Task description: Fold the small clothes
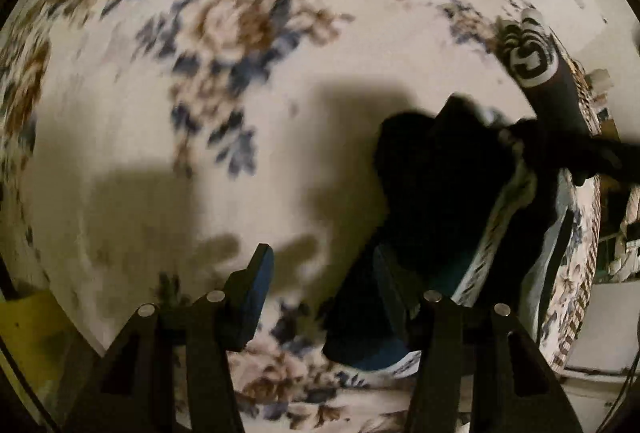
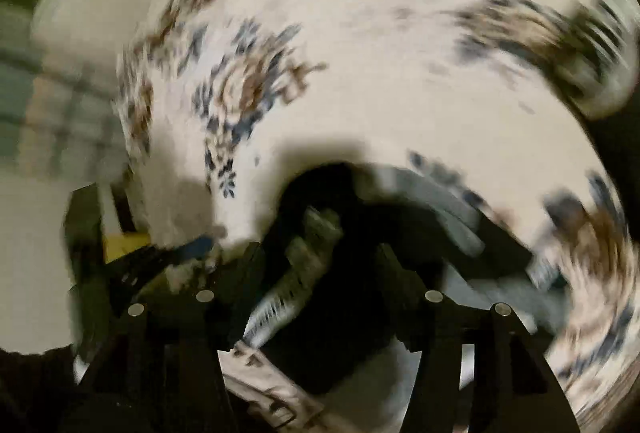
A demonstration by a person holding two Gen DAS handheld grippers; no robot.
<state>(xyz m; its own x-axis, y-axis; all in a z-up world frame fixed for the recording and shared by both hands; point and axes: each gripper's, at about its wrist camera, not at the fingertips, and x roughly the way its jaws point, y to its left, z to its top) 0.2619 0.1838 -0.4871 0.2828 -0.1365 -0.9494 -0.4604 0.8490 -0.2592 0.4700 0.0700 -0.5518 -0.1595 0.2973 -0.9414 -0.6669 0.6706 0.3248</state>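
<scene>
Looking along my left tool (image 1: 320, 297), I am seeing its fingers spread apart, gripping nothing, over the flowered cloth (image 1: 240, 33) covering the bench. A dark garment (image 1: 440, 173) is lying bunched on the cloth to the right of that tool, its lower edge reaching beside the right finger (image 1: 390, 289). A dark sock with a white logo (image 1: 536, 65) is lying beyond it near the bench edge. My right tool (image 2: 320, 265) is showing heavy blur; dark fabric is sitting between its fingers, but I cannot tell whether they are clamped.
</scene>
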